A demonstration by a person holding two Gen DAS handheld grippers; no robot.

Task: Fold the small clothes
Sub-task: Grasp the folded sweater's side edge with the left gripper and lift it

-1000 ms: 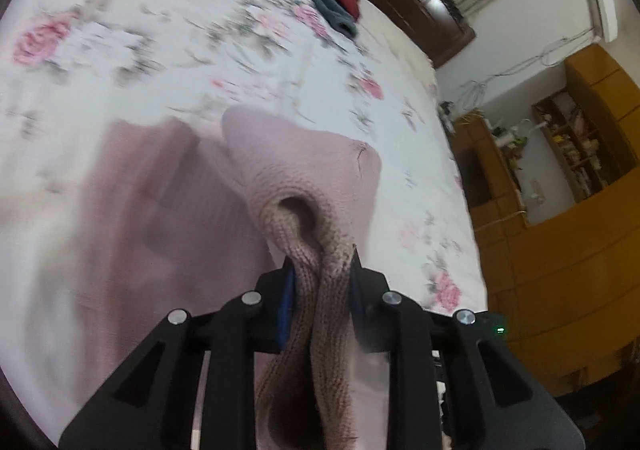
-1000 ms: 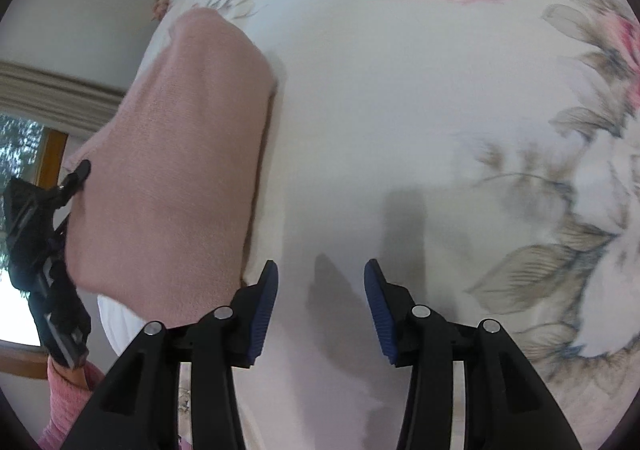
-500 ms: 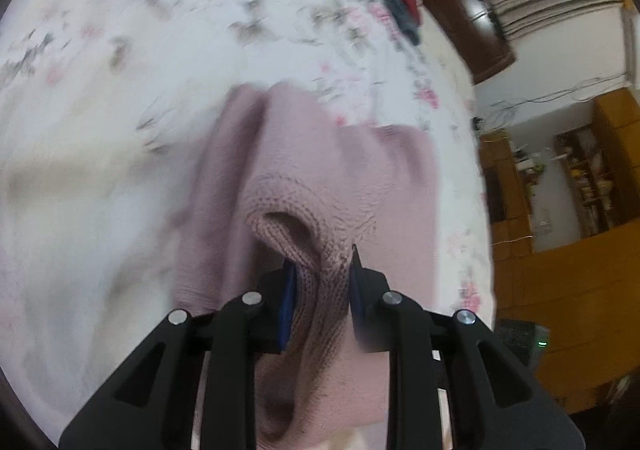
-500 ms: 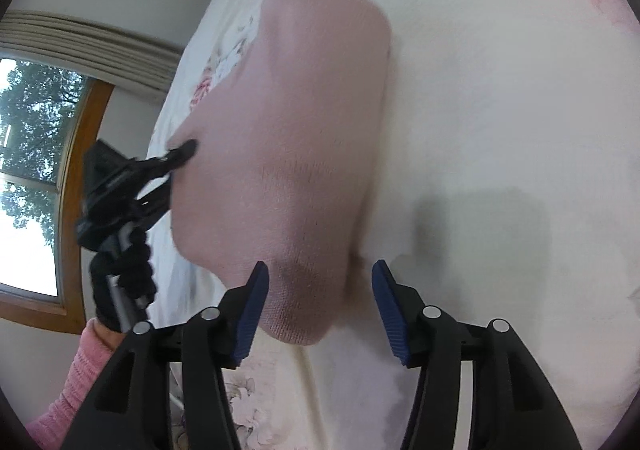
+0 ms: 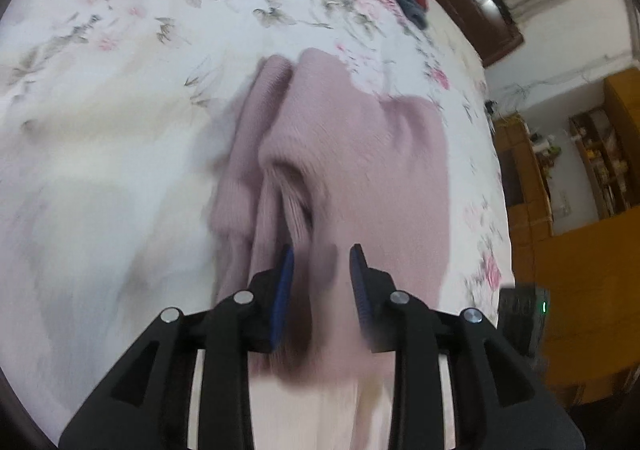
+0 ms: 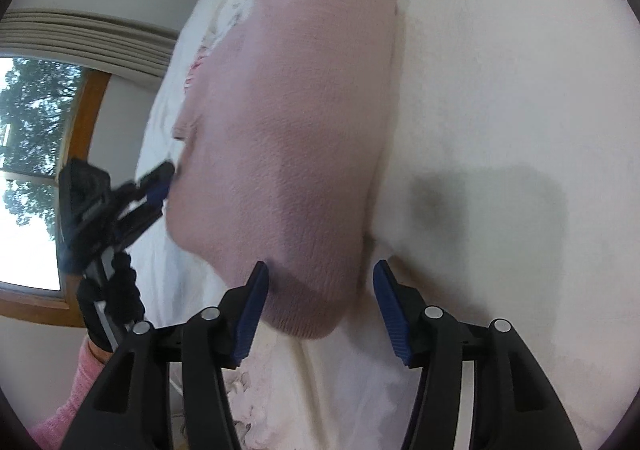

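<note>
the left gripper [image 5: 320, 262] hangs over the pink knit garment [image 5: 352, 162] with its jaws apart and nothing between them. the garment lies folded on the floral bedspread [image 5: 120, 110] (soft, light, floppy, likely to slump). the right gripper [image 6: 318, 282], jaws wide, straddles its near rounded end; a thick folded edge looks the best hold.
</note>
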